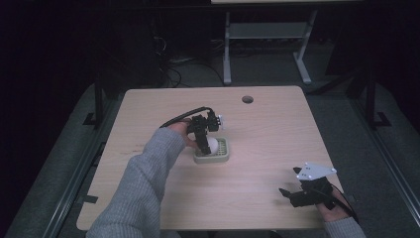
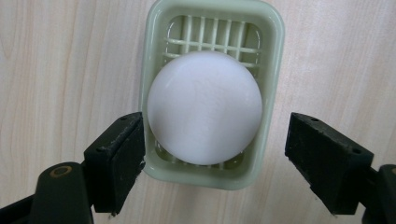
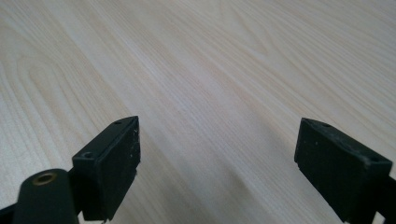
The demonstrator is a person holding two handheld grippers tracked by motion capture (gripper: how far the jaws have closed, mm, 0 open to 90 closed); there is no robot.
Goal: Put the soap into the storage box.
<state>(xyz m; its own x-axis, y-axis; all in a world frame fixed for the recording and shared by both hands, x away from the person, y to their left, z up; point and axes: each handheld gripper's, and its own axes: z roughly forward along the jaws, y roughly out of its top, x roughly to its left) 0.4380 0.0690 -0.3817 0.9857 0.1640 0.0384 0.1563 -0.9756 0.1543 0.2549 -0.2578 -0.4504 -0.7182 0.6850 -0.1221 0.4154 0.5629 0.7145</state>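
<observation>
Above the table's [image 1: 277, 129] middle, the left gripper [image 2: 212, 140] pointed straight down, its 2 jaws spread wide on either side of the pale green soap dish [image 2: 154, 60], apparently lined up to grasp. A round white soap bar [image 2: 204, 106] lay inside the dish. Near the front edge, the right gripper [image 3: 217, 154] rested spread, grasping nothing.

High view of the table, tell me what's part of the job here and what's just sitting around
In the job: left gripper, jaws open either side of the white round soap; green soap dish holding it.

Not in the job: right gripper, open over bare table; table's cable hole.
</observation>
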